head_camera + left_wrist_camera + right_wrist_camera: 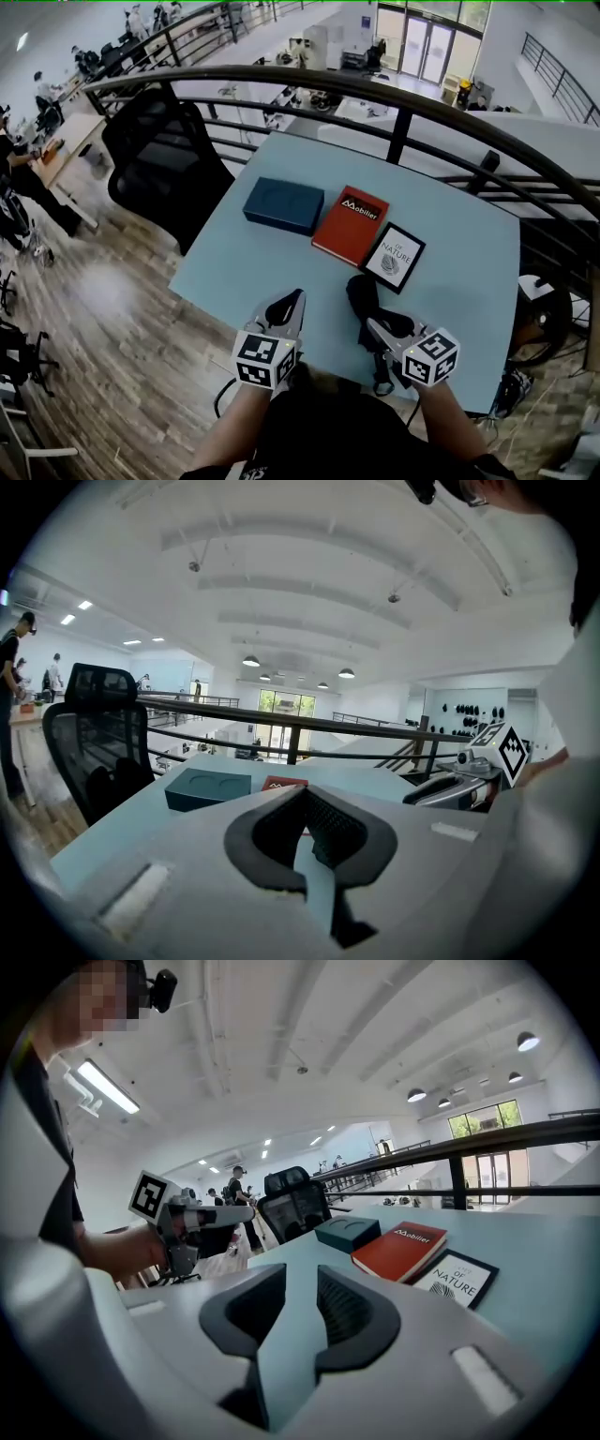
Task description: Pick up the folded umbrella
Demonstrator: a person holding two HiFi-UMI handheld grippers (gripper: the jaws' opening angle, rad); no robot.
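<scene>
Nearest, the right claw (375, 328) stands released, its jaws parted with only bare table (234, 272) showing between them. To its left, the left claw (292, 300) is clenched on nothing, tips meeting. The folded umbrella (360, 292) lies on the table at the right claw's tips and slightly to their left, a dark bundle running away from it; whether the jaws touch it I cannot tell. It is probably light, with soft, slippery cloth over a stiff core, so a squeeze on loose folds may slide. Better, I judge, to grasp across the middle, where the cloth wraps tight on the shaft. Beyond the claws, a black book (394, 257) lies near the umbrella's far end, then a red book (351, 225) and a blue box (284, 205).
</scene>
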